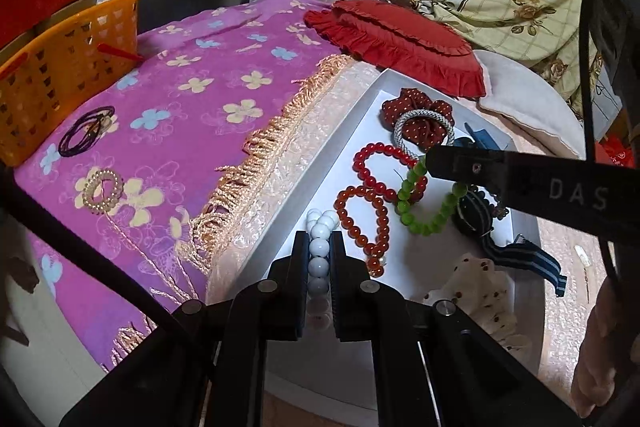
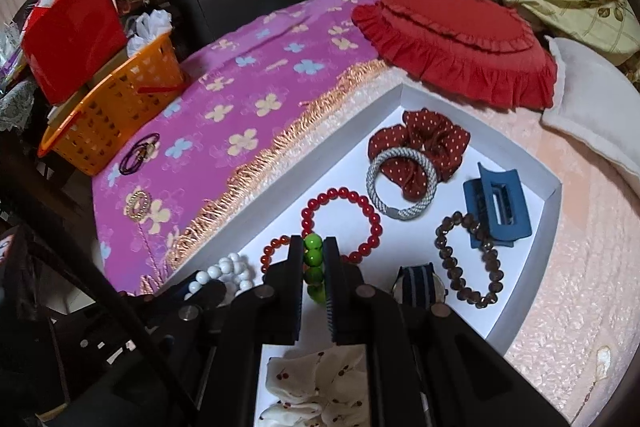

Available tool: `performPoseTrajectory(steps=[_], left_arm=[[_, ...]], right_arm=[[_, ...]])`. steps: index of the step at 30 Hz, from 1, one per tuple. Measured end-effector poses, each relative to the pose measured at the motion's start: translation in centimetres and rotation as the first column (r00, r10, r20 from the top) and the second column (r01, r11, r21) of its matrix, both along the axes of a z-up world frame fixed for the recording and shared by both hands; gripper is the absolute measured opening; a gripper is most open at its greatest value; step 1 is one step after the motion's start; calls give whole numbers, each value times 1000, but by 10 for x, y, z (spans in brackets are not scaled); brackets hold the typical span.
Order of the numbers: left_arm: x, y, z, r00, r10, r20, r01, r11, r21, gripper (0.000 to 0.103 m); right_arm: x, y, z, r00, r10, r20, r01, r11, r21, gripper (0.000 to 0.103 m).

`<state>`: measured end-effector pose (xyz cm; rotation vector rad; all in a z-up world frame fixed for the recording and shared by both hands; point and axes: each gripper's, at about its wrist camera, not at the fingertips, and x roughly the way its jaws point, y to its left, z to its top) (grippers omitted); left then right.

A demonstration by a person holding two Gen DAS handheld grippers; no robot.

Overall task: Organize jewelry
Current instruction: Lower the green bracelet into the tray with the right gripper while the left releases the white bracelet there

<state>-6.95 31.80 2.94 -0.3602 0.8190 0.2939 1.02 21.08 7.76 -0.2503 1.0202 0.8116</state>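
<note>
Green bead bracelet [image 2: 313,269] sits clamped between the right gripper [image 2: 313,267] pads, hanging low over the white tray [image 2: 516,311], near its front-left part. Judged reason: pinched on one side of the loop so the rest dangles free and can be laid flat among the other pieces. The left view shows its loop draped against the red bead bracelet [image 1: 382,163]. Beads are round, glossy, bright lime, strung tight.

White bead bracelet [image 1: 319,247] is gripped the same way by the left gripper [image 1: 319,247], clenched on the strand at the tray's left edge. Beads are chunky, opaque, milky. Probably also about to be set down.

Already in the tray, spread out and mostly apart: orange bead bracelet [image 1: 366,223], brown bead bracelet [image 2: 470,259], grey hair tie [image 2: 402,183] lying on the red dotted scrunchie [image 2: 428,143], blue claw clip [image 2: 496,207], striped watch [image 2: 418,285], white cherry scrunchie [image 2: 316,383].

Outside on the pink flowered cloth [image 2: 248,95]: pearl hair ring [image 2: 138,205] and dark hair ties [image 2: 140,153], not yet sorted. Orange basket [image 2: 116,107] stands behind.
</note>
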Motion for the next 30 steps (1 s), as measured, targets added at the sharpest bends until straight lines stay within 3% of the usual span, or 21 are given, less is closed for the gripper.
performPoseTrajectory(steps=[18,30], left_arm=[[3,-5,-8,1000,-11,0,11,999,48,13],[2,-3,-9,1000,-14,-5,14,1000,22,14]], right_arm=[[13,2,-30,999,-35,-22,34,998,-53,9],[15,-4,-31,998,-50,-29,49,998,-45,9]])
